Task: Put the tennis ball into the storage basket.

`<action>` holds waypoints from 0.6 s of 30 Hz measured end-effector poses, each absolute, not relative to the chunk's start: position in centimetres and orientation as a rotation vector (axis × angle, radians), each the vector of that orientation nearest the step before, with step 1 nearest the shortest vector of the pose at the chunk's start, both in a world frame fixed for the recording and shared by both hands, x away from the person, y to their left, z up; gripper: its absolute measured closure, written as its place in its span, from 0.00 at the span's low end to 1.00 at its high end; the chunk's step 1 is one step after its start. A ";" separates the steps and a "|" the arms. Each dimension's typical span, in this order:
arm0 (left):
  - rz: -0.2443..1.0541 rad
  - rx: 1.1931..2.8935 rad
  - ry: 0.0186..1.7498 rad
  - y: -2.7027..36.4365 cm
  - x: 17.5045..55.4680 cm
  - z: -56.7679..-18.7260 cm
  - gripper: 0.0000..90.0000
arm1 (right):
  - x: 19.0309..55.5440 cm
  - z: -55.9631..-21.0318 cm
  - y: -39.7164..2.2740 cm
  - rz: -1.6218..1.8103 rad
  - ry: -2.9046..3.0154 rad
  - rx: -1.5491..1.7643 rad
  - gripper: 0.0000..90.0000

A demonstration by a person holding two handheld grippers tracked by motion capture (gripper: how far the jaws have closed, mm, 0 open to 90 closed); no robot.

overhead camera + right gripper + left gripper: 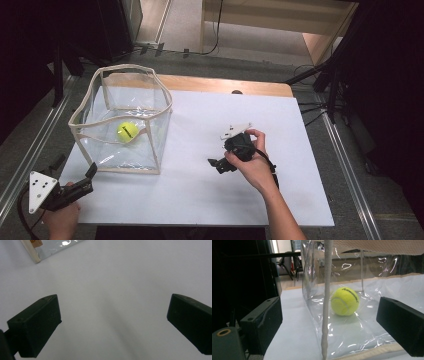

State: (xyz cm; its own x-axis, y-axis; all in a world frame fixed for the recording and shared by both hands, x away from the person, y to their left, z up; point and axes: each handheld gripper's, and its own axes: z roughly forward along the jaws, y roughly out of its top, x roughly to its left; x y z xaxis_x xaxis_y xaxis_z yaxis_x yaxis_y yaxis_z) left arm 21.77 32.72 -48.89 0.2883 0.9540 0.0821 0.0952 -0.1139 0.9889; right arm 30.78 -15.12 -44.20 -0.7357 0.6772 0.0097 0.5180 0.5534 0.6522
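Nearest of all is the left gripper [91, 176] at the near left corner of the white table [210, 200], its jaws spread wide and holding nothing. In the left gripper view the near left corner seam [326, 302] of the clear bag [122, 122] stands upright between those jaws — the seam is not yet touched by either, and it looks to be the thing this gripper is lined up to take. The seam's long axis runs straight up from the table, so a level closing of the jaws would pinch it across.

Just past the seam, inside the bag, sits the tennis ball [127, 132] on the bag's floor, toward the near left of it and clear of the walls. From the left gripper it lies ahead and a little right, behind the plastic; it can only be reached from above, through the open cream-trimmed rim [120, 70].

The right gripper [220, 164] hangs over the bare middle of the table, to the right of the bag and well apart from it, jaws parted and empty, pointing toward the bag's near right corner [33, 255]. The left hand [62, 220] is plainly the nearer one to the bag.

Room is generous — open table on the right and near sides; the bag's left side is close to the table's left edge, and its far side reaches the wooden strip [225, 85].
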 end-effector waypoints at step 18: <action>1.010 1.485 1.021 32.7 21.8 -48.9 0.08 | 28.7 -45.8 -18.8 1.036 2.437 1.078 0.00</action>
